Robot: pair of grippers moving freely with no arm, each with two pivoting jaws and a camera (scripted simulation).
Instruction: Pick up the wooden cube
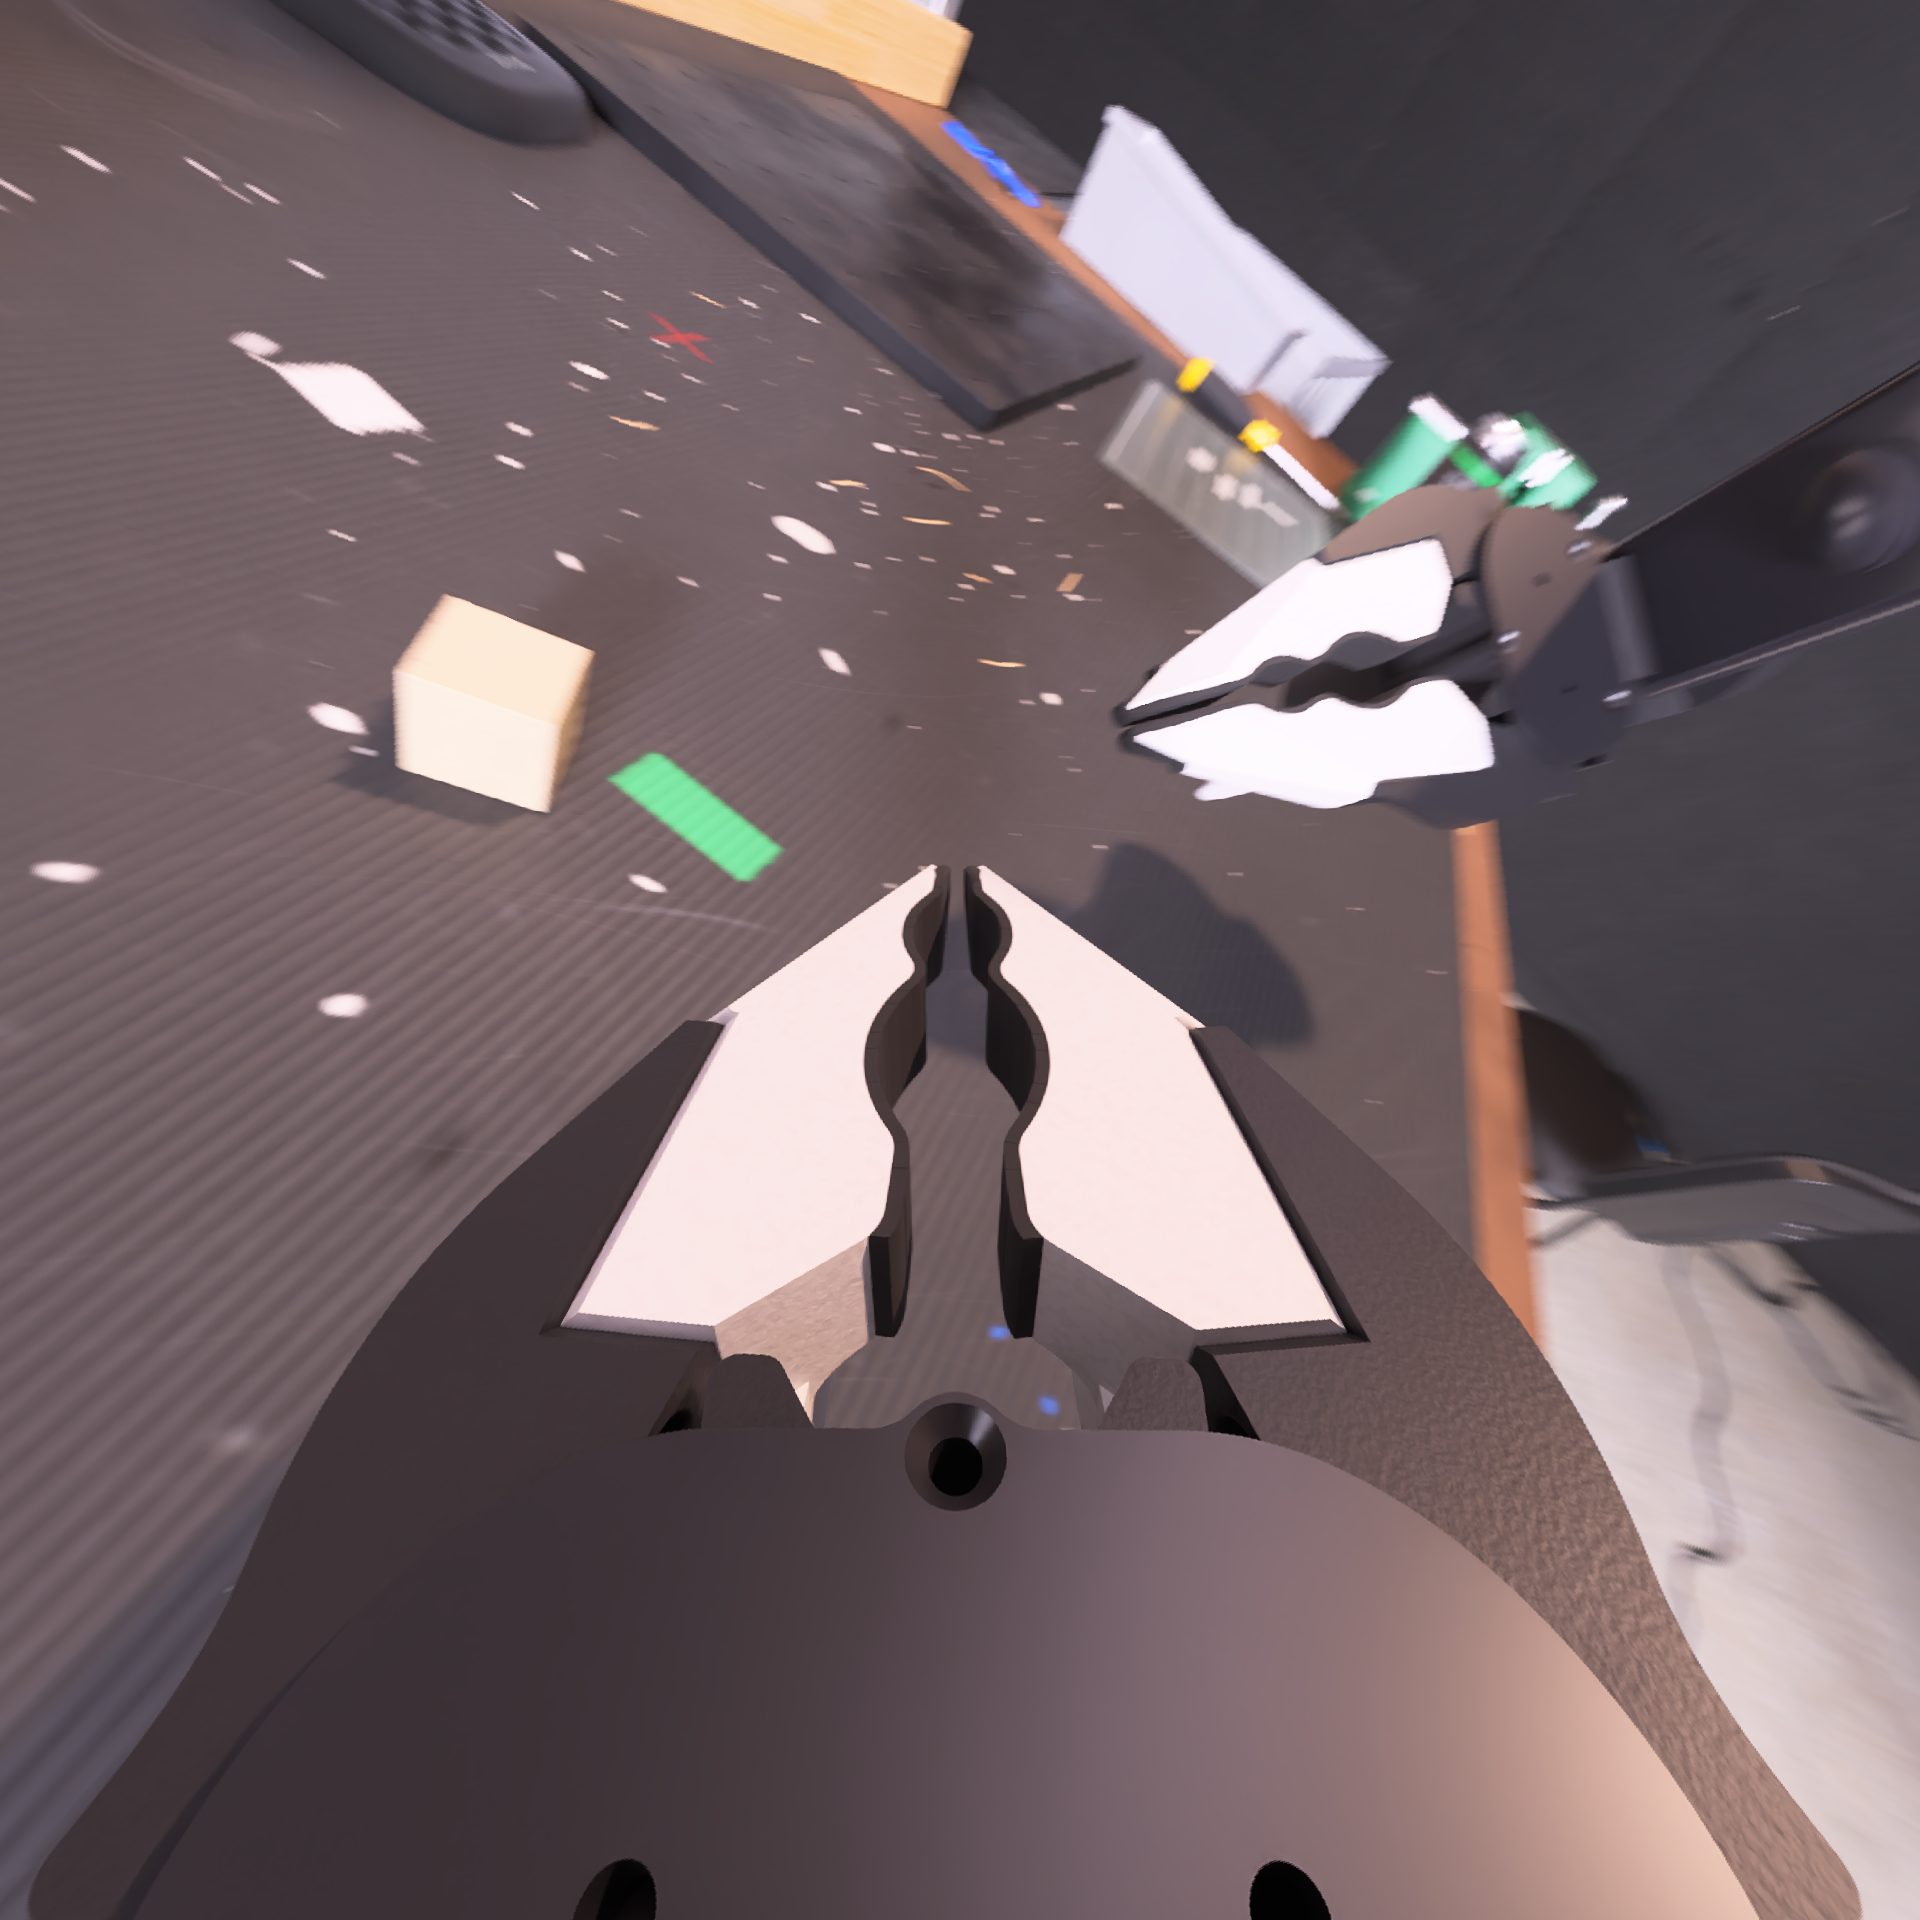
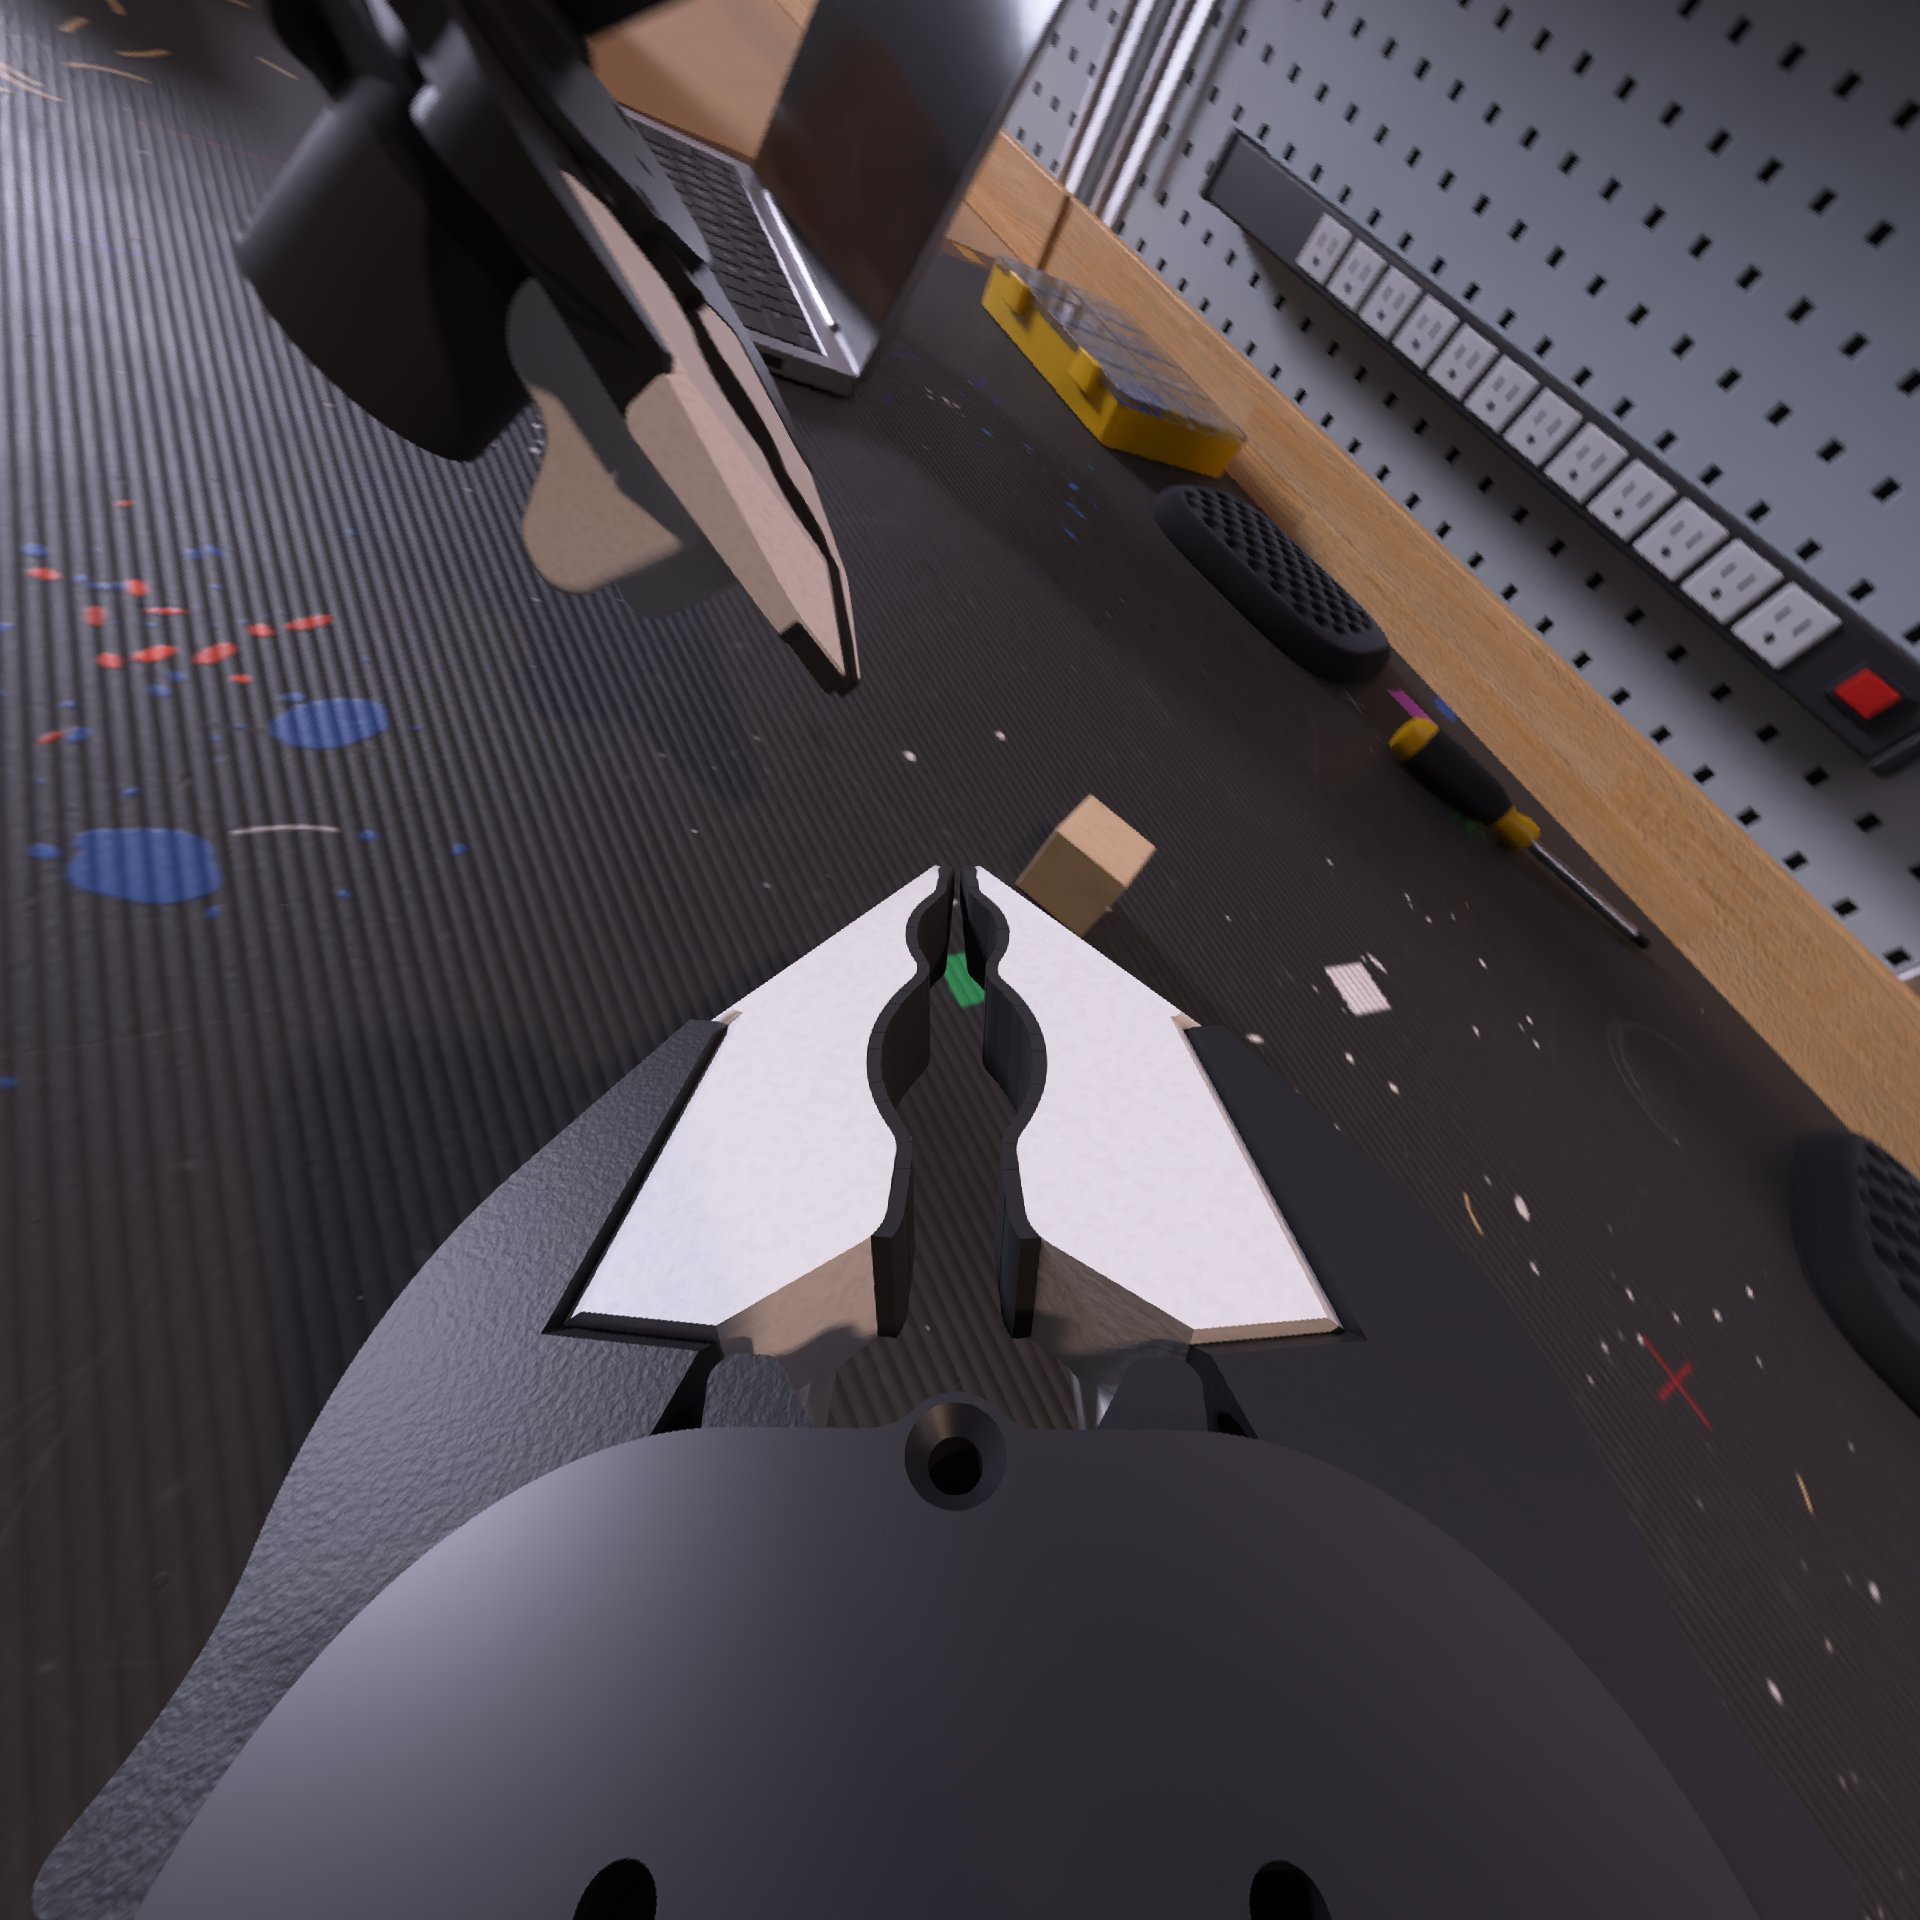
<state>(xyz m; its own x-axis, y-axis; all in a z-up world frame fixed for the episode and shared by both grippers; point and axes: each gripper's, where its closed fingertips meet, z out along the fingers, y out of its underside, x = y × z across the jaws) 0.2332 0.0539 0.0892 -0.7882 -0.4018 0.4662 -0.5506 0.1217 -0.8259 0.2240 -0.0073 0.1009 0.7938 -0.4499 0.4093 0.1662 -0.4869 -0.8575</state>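
The wooden cube [image 1: 488,703] is a pale block resting on the dark ribbed mat, ahead and to the left of my left gripper [image 1: 957,883]. That gripper is shut and empty, above the mat. A green strip [image 1: 694,817] lies between it and the cube. In the right wrist view the cube [image 2: 1086,857] sits just beyond and right of my right gripper [image 2: 957,881], which is shut and empty. The right gripper also shows in the left wrist view [image 1: 1127,722], to the right of the cube. The left gripper shows in the right wrist view [image 2: 831,665], hanging above the mat.
A dark slab [image 1: 894,239], a black oval speaker [image 1: 447,62] and a white box [image 1: 1205,270] lie at the mat's far edge. A screwdriver [image 2: 1496,810], a yellow case [image 2: 1112,364], a laptop [image 2: 758,270] and a pegboard with a power strip [image 2: 1558,416] line the back.
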